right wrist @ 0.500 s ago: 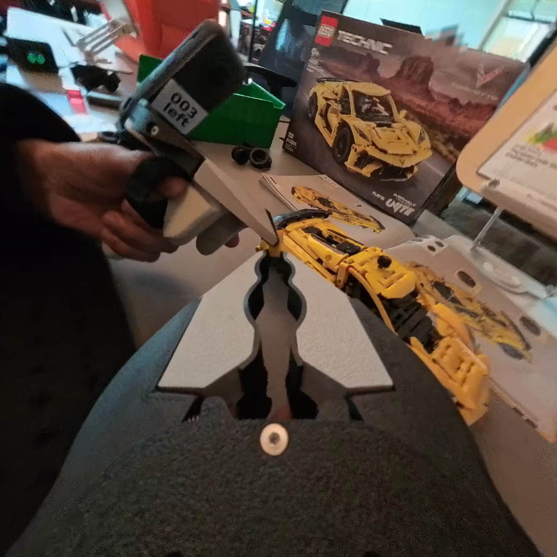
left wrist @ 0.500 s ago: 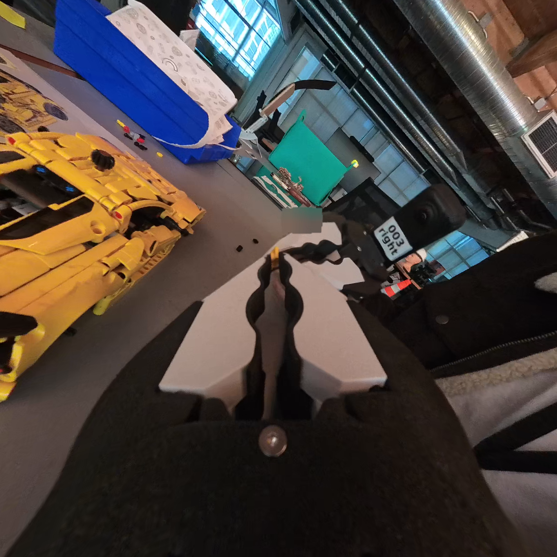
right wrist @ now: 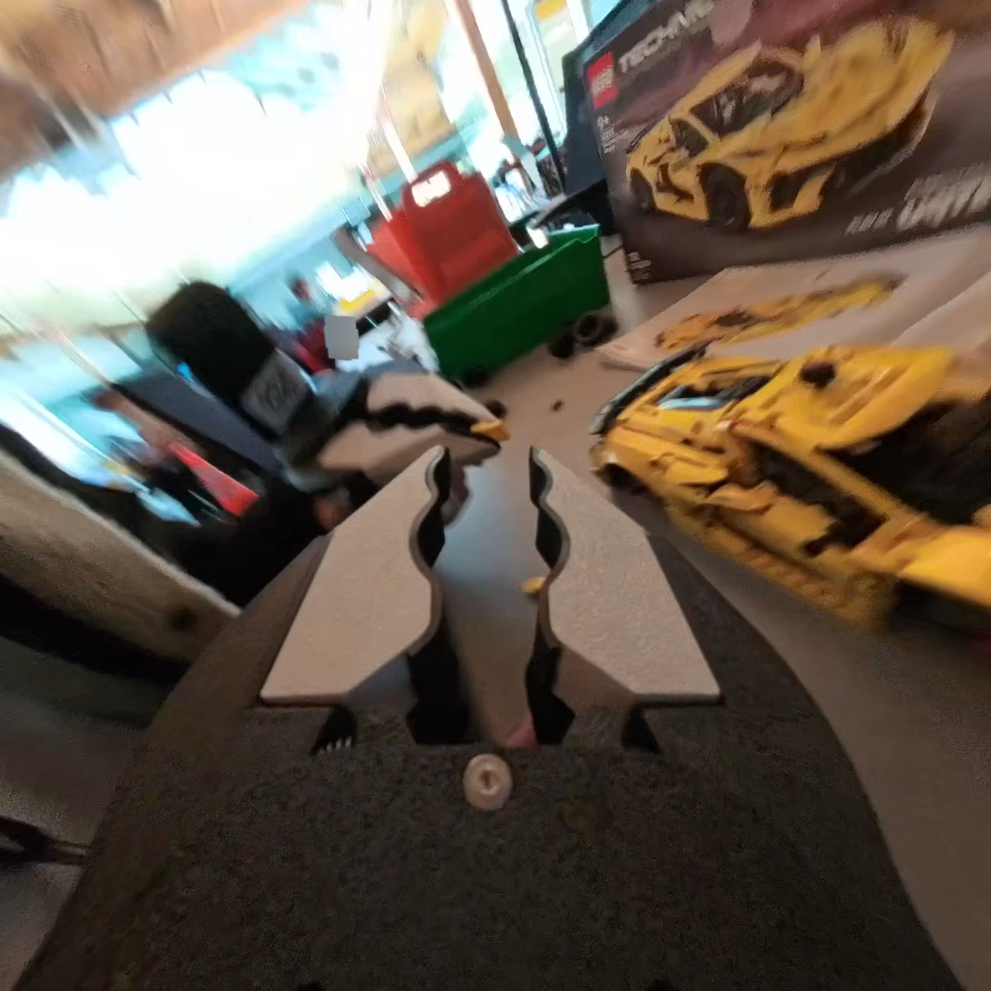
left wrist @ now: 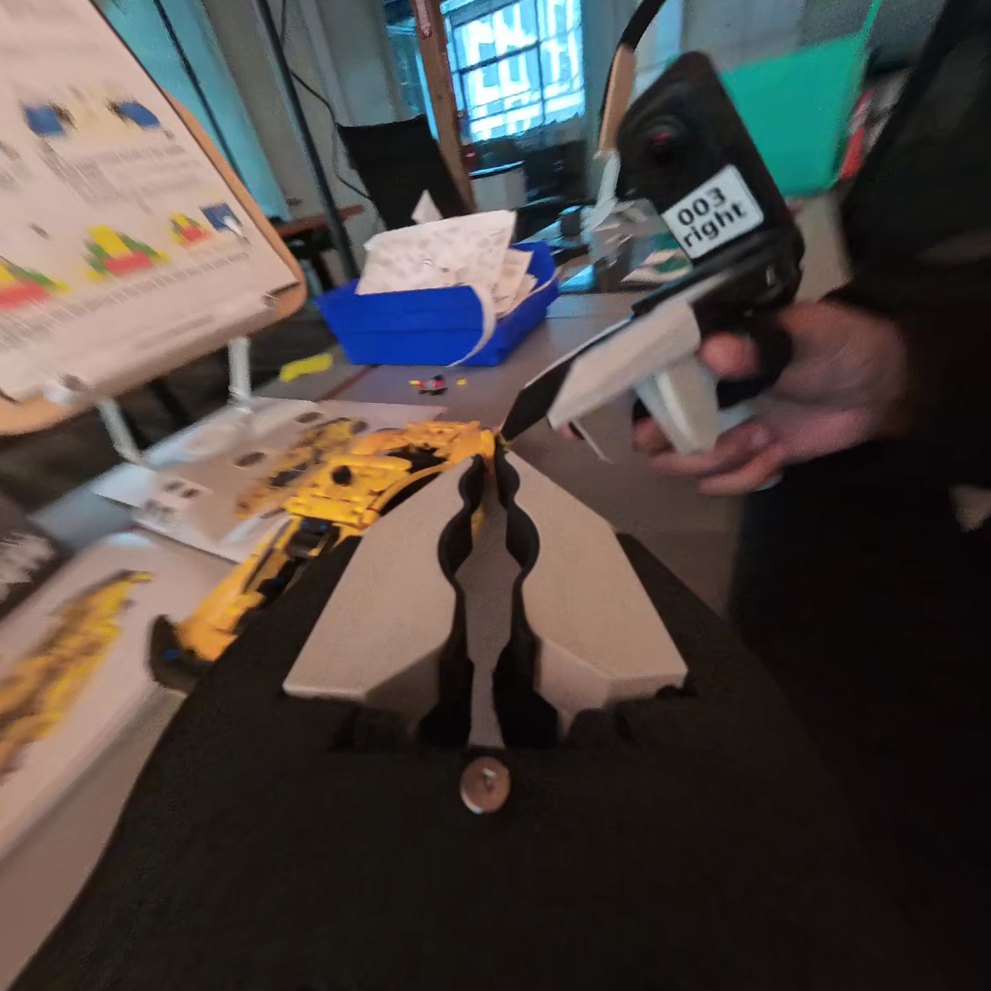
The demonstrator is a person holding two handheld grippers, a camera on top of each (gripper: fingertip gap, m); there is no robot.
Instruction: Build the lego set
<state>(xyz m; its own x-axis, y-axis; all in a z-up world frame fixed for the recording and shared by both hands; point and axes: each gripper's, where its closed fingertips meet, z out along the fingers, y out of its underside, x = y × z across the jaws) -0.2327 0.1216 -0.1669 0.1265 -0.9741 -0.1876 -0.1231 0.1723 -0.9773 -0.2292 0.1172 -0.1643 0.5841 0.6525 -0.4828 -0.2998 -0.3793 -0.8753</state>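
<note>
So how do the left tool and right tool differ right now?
Left tool is shut on a small yellow Lego piece; right tool is open. Left tool carries that piece at its tips; right tool holds nothing. Both have pale fingers with black wavy pads and sit beside the yellow Lego car.

White printed label on right hand-held gripper (left wrist: 501, 437); logo on set box (right wrist: 804, 134)

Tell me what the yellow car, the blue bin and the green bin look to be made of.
Yellow car: looks like hard moulded plastic, fairly glossy, built from many small panels with visible seams and holes.
Blue bin: probably smooth rigid plastic; even saturated colour, straight thin walls.
Green bin: likely the same kind of plastic, though motion blur hides its finish.
</note>
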